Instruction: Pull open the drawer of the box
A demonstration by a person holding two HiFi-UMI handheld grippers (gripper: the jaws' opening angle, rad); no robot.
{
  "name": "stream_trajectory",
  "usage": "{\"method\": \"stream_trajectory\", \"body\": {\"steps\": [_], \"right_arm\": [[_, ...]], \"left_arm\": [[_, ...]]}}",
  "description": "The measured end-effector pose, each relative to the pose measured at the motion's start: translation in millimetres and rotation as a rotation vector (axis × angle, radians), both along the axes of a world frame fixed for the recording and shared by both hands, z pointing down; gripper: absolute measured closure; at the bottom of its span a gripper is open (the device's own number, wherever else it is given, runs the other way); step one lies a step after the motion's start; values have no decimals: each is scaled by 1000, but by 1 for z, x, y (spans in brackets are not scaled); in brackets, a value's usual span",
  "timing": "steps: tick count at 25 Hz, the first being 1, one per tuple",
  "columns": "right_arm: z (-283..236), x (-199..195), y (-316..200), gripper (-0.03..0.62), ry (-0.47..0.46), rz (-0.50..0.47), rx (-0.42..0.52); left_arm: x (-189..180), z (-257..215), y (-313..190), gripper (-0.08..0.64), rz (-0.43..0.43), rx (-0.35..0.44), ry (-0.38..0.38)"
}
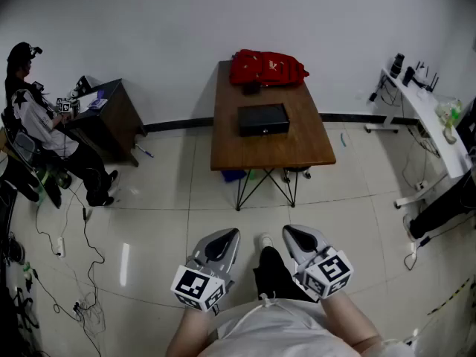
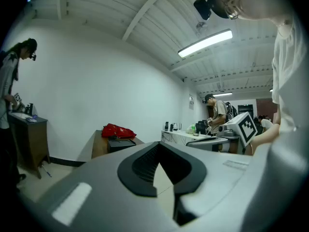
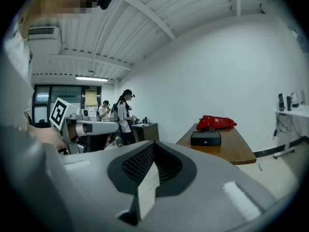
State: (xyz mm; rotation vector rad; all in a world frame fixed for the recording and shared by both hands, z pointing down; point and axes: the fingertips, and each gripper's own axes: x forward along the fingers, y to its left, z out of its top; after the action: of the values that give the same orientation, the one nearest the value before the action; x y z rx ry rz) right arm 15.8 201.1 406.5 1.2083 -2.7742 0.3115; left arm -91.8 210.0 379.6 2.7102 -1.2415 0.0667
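A black box (image 1: 262, 119) lies in the middle of a brown wooden table (image 1: 297, 151), its front face toward me and its drawer flush with the front. A red bag (image 1: 266, 68) sits behind it at the table's far end. Both grippers hang close to my body, well short of the table. The left gripper (image 1: 225, 236) and the right gripper (image 1: 294, 233) are both shut and hold nothing. The left gripper view shows the left gripper (image 2: 161, 148) with the box (image 2: 120, 143) and bag (image 2: 117, 130) far off. The right gripper view shows the right gripper (image 3: 153, 148) aimed toward the box (image 3: 206, 138).
A person (image 1: 41, 129) stands at a dark desk (image 1: 115, 117) at the left wall. A white bench (image 1: 428, 114) with gear runs along the right. Cables (image 1: 78, 296) trail over the tiled floor at the left. Open floor lies between me and the table.
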Motion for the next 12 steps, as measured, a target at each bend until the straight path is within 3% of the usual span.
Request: {"method": "stream_trajectory", "body": {"steps": [5,12], "right_arm": [[10,5,-54,592,-17,18,-19],[14,18,-165,592,-24,1,-47]], "left_arm": [[3,13,-47,554,4,-5,-24],[16,18,-156,554,-10,-26,-37]]}}
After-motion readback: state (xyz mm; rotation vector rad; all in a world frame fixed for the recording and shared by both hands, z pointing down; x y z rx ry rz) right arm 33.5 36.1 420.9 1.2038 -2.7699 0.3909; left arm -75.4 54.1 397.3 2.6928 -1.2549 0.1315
